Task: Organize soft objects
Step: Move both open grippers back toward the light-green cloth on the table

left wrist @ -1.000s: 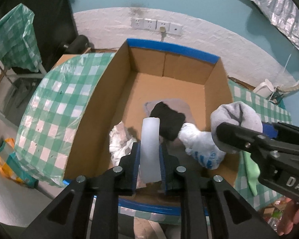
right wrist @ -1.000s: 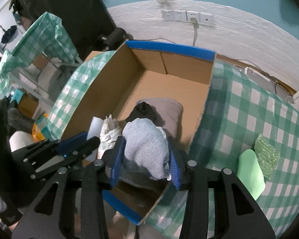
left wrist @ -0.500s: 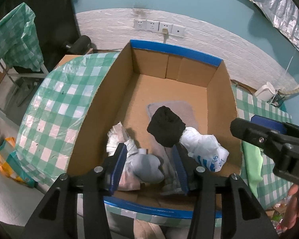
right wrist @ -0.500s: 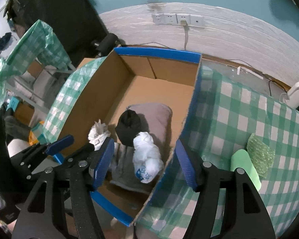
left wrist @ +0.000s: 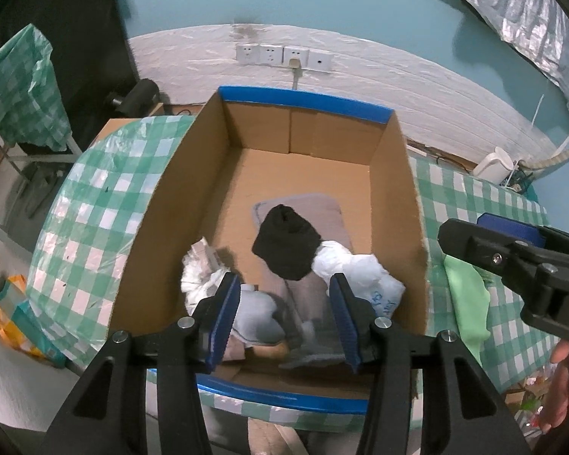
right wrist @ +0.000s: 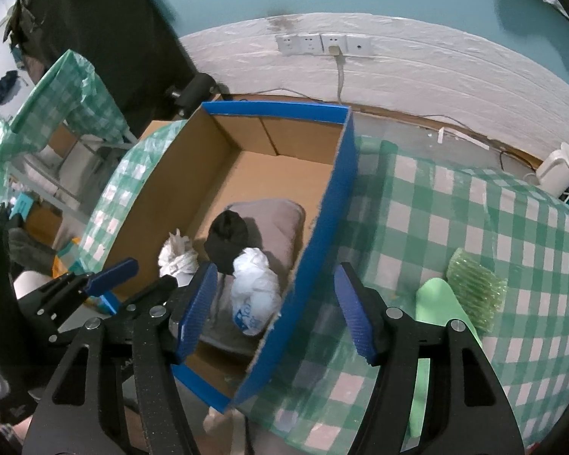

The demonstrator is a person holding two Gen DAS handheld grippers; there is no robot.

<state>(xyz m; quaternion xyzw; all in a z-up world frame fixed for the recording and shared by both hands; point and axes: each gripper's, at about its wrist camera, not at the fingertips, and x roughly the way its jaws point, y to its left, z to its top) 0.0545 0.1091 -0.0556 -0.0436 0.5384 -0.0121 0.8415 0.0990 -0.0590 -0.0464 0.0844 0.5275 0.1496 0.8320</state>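
An open cardboard box (left wrist: 394, 204) with blue-taped rims stands on the green checked table. Inside lie a grey cloth (left wrist: 322, 212), a black sock ball (left wrist: 286, 244), a white plastic bag (left wrist: 360, 273), crumpled white material (left wrist: 199, 273) and a pale grey sock (left wrist: 256, 320). My left gripper (left wrist: 284, 311) is open and empty above the box's near end. My right gripper (right wrist: 280, 307) is open and empty, straddling the box's right wall (right wrist: 322, 227). On the table to the right lie a green foam piece (right wrist: 436, 303) and green bubble wrap (right wrist: 474, 284).
A white wall with sockets (left wrist: 284, 57) is behind the table. A white kettle (right wrist: 557, 170) stands at the far right. A second checked table (right wrist: 68, 94) is at the left. An orange bag (left wrist: 11, 314) lies on the floor at the left.
Both grippers opened and dropped their loads into the box: the left let go of a white foam roll, the right a grey sock. Both then drew back; the right moved right over the box wall.
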